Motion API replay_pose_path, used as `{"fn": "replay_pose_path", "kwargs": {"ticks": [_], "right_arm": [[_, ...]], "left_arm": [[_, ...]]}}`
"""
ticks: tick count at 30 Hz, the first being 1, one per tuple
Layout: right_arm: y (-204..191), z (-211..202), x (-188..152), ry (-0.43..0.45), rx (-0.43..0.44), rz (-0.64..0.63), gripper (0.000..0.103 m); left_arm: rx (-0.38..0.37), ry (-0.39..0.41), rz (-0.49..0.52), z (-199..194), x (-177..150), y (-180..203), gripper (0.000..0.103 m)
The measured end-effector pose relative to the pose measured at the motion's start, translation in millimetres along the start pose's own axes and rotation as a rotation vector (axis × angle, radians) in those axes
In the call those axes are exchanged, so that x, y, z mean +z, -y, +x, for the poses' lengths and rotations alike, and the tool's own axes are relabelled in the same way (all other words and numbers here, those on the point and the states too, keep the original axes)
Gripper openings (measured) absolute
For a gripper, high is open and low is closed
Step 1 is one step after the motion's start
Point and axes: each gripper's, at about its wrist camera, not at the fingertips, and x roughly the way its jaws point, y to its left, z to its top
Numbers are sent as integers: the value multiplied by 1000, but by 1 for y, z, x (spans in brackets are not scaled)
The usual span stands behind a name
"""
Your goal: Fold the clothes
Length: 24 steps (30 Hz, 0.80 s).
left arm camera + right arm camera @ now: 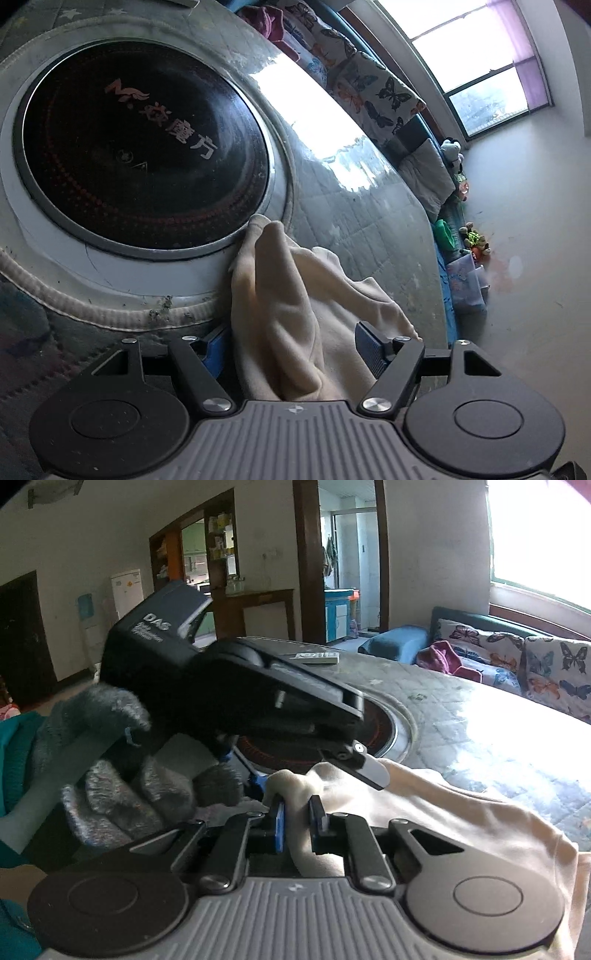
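The right gripper (298, 821) is clamped on a bunched fold of the cream garment (461, 819). The left gripper (291, 347) has its jaws wide apart, with cream cloth between them. The garment lies on the quilted bench (354, 236), just beside a round black cooktop (140, 147). A butterfly-patterned sofa (535, 664) stands beyond.
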Motion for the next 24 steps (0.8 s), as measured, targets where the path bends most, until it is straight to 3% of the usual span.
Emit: {"fn": "replay_pose_path", "kwargs": {"ticks": [3, 5, 7, 12, 17, 21, 24], "right_arm": [[-1, -4, -3, 8, 11, 10, 12], [-2, -7, -6, 13, 16, 13, 12], [1, -9, -8, 0, 21, 23, 12], [22, -29, -21, 15, -3, 108, 23], [69, -49, -30, 32, -137, 205, 26], [121, -59, -40, 30, -294, 296, 41], [153, -57, -50, 21, -371, 354, 43]], "left_arm": [[-8, -17, -6, 3, 0, -3, 54], [-13, -37, -19, 7, -1, -7, 28], [-9, -41, -14, 9, -2, -9, 21], [3, -40, 24, 7, -2, -11, 19], [24, -32, 72, 7, -2, -7, 19], [38, -25, 96, 8, -2, -3, 19], [49, -22, 109, 8, -2, 0, 19]]}}
